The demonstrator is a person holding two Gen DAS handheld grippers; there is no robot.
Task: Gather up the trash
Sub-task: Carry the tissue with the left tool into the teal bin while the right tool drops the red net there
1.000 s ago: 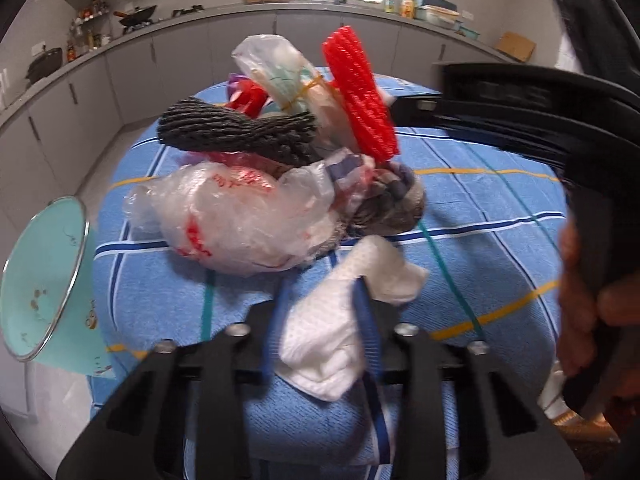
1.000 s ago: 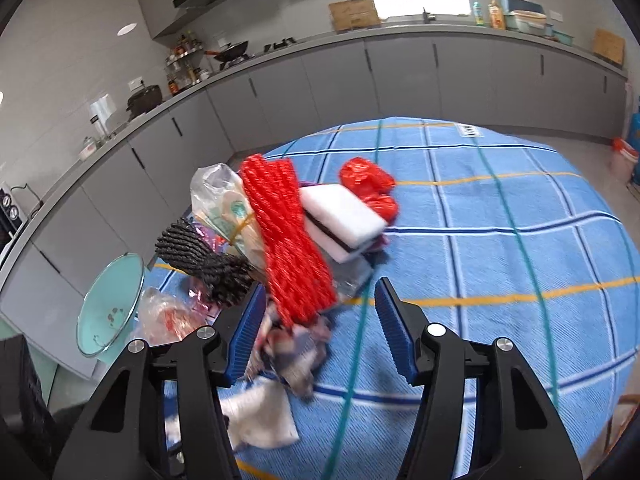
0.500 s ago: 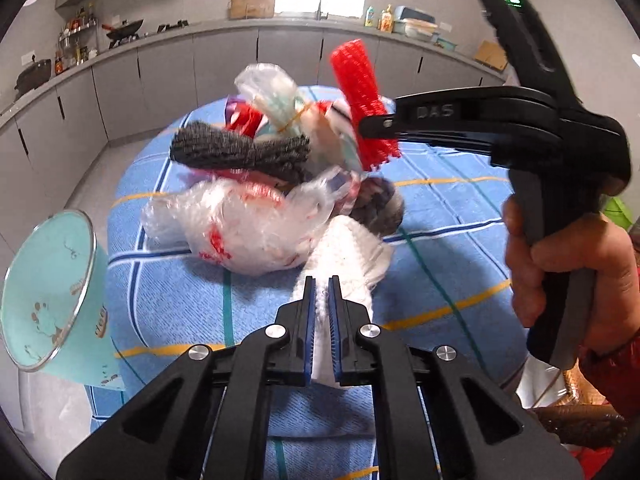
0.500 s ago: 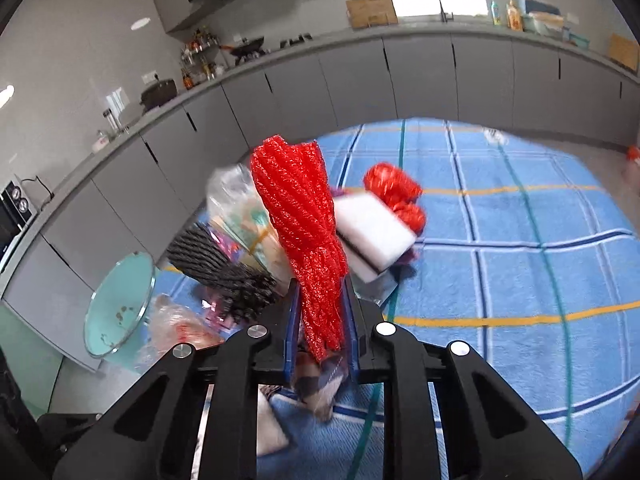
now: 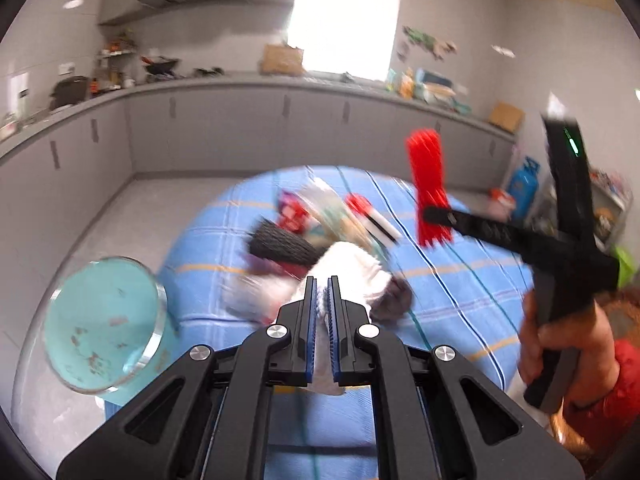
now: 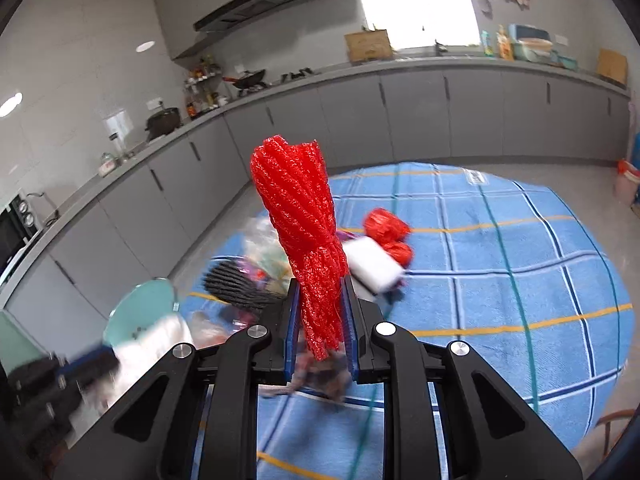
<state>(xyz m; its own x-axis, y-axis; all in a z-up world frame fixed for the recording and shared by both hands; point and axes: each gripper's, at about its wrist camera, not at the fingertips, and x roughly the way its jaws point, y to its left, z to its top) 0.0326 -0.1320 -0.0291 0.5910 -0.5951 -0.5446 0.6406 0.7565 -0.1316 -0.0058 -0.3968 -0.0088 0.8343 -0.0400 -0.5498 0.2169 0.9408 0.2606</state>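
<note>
Left tool (image 5: pixel 323 300): clamped on white paper towel (image 5: pixel 348 268) | Right tool (image 6: pixel 320 316): pinching red mesh bundle (image 6: pixel 300 216) upright | Litter pile (image 5: pixel 288 236) on blue-checked bench (image 6: pixel 500 280)

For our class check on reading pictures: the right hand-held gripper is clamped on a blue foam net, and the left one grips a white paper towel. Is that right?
Not quite. In the right wrist view the right hand-held gripper is clamped on a red foam net, not a blue one. The left hand-held gripper does grip a white paper towel.
</note>
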